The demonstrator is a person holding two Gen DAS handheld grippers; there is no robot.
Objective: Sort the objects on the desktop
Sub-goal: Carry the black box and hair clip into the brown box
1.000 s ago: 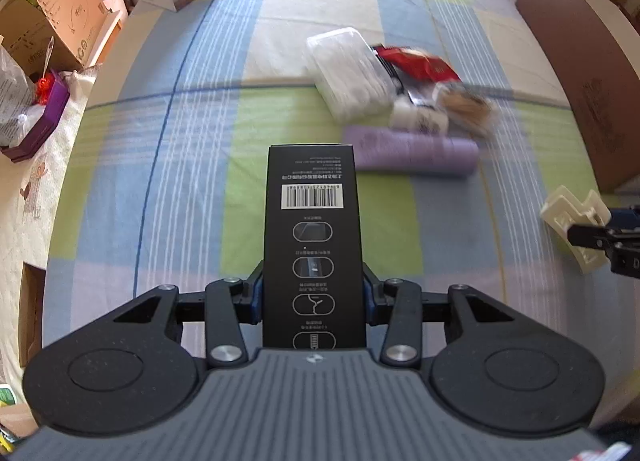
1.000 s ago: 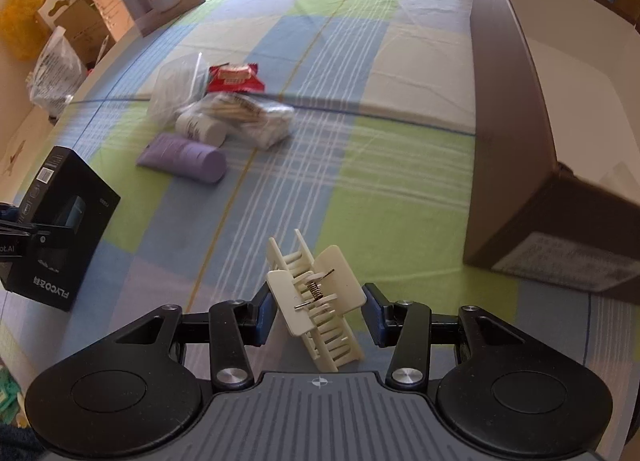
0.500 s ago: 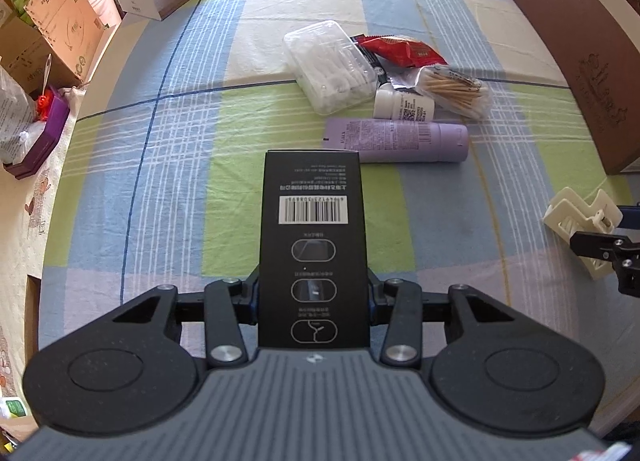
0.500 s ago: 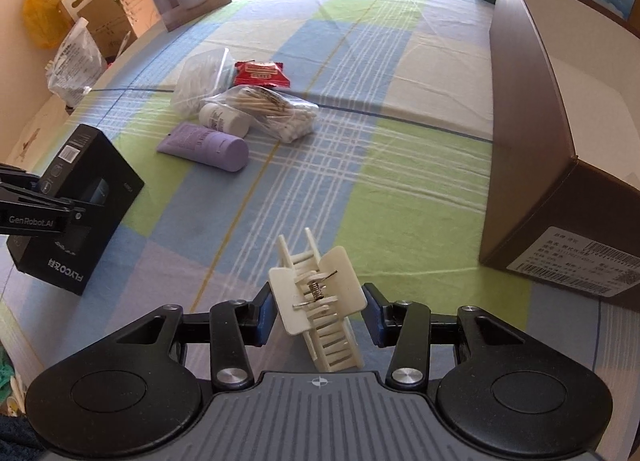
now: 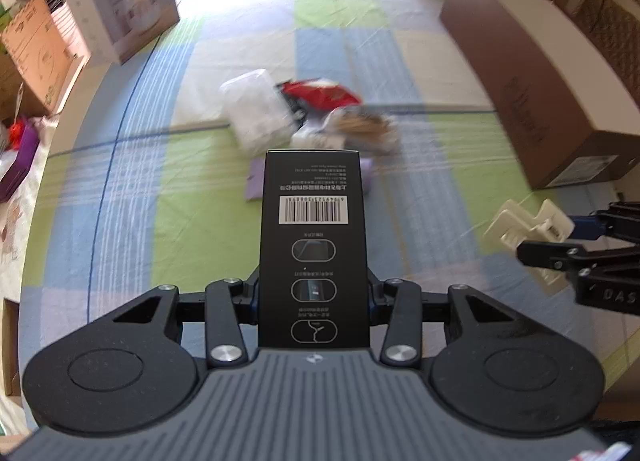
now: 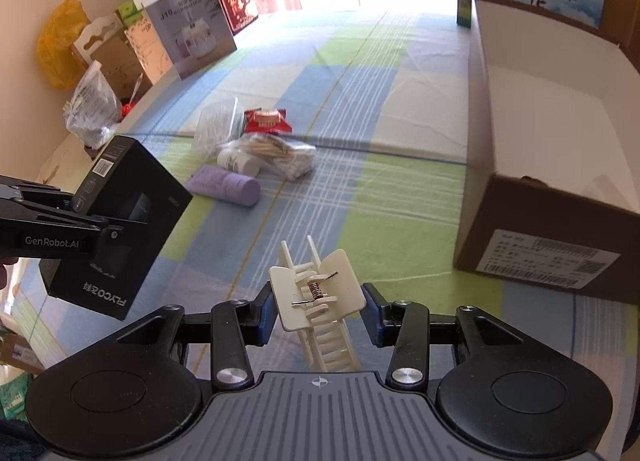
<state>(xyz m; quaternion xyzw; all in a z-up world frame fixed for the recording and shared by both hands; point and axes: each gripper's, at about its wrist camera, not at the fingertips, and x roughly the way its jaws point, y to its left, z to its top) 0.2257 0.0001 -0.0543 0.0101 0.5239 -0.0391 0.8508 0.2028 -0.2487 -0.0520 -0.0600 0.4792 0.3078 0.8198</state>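
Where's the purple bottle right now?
The purple bottle lies on its side on the checked cloth, left of centre in the right wrist view, just in front of the small white bottle.

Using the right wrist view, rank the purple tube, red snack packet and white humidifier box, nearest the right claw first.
1. purple tube, lying ahead-left of the right claw.
2. red snack packet, farther back in the pile.
3. white humidifier box, at the far left edge.
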